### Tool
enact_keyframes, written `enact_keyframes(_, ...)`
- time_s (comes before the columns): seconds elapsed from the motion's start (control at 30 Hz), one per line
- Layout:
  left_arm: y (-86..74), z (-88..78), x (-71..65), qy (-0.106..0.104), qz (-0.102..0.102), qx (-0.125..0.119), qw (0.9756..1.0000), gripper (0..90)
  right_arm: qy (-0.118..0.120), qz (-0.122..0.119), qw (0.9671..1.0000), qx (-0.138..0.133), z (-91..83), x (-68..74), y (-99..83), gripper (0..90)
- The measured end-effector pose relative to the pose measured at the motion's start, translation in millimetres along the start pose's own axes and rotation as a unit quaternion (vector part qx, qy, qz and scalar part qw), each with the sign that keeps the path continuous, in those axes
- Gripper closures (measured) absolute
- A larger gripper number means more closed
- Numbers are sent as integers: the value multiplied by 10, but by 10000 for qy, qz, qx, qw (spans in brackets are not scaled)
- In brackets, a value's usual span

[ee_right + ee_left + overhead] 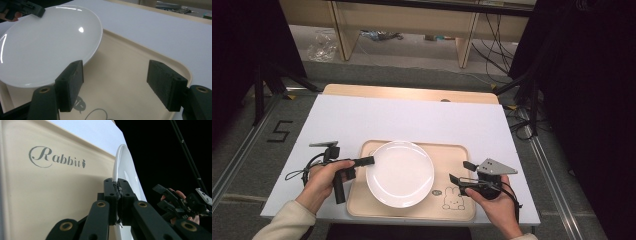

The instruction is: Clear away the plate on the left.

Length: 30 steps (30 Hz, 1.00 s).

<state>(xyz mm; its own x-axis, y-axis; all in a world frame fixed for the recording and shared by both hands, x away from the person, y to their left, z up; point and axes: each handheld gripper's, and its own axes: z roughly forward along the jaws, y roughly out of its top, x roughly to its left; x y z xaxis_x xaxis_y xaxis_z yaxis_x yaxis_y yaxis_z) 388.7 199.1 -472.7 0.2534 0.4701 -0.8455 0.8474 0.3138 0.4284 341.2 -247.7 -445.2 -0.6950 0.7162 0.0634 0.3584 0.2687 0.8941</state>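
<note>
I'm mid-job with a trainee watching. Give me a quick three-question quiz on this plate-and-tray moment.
1. True or false: the left hand-held gripper is clamped on the rim of the white plate.
2. How do the right hand-held gripper jaws stand? A) shut on the plate B) open, holding nothing C) shut on the tray
3. Fill in: the plate sits over the beige ____, which carries a rabbit drawing.

Key: 1 true; 2 B; 3 tray.
</note>
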Motion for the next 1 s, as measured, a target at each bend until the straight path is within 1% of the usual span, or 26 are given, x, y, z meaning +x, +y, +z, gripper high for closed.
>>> enact_keyframes(0.1,-4,14,-6,28,-3,18,10000,864,-3,5,10000,5,0,0,0,304)
enact_keyframes(0.17,-4,19,-11,38,-10,40,10000,863,-92,-34,9999,124,-25,-1,7,304)
enact_keyframes(0.2,-5,23,-11,27,-3,31,10000,864,14,9,10000,4,0,1,0,304)
enact_keyframes(0.23,-6,27,-10,-5,20,33,10000,863,12,6,10000,4,-1,1,0,304)
enact_keyframes(0.3,-4,26,-14,38,39,60,10000,864,12,5,10000,3,-1,1,0,304)
enact_keyframes(0.33,-8,35,-18,33,29,14,10000,864,15,6,10000,3,-1,1,0,304)
enact_keyframes(0.4,-7,39,-15,28,22,28,10000,864,14,6,10000,-1,-1,1,0,304)
enact_keyframes(0.5,-9,52,-7,47,36,70,10000,863,13,7,10000,6,-1,1,0,304)
enact_keyframes(0.53,-11,55,-10,75,34,82,9999,863,-72,-36,9999,124,-25,-1,7,304)
enact_keyframes(0.63,-22,77,-5,102,17,70,9999,862,-84,-34,9999,122,-24,-2,7,304)
enact_keyframes(0.7,-24,87,-4,113,21,111,9999,862,-71,-36,9999,119,-24,-2,7,304)
enact_keyframes(0.73,-27,96,-4,94,18,102,9999,862,-72,-32,9999,119,-24,-1,7,304)
enact_keyframes(0.77,-32,107,-8,118,14,74,9999,862,-80,-37,9999,121,-23,-2,7,304)
enact_keyframes(0.83,-32,119,-6,122,37,140,9998,862,-74,-37,9999,125,-22,-2,6,304)
enact_keyframes(0.87,-38,131,-7,108,28,133,9998,861,-63,-37,9999,128,-23,-1,6,304)
enact_keyframes(0.9,-45,142,-12,161,27,119,9998,861,-74,-44,9999,126,-22,-2,6,304)
enact_keyframes(0.93,-42,143,-5,132,58,197,9997,862,-75,-36,9999,122,-23,-2,6,304)
enact_keyframes(1.0,-51,166,-6,179,52,151,9997,860,-77,-30,9999,116,-23,-3,6,304)
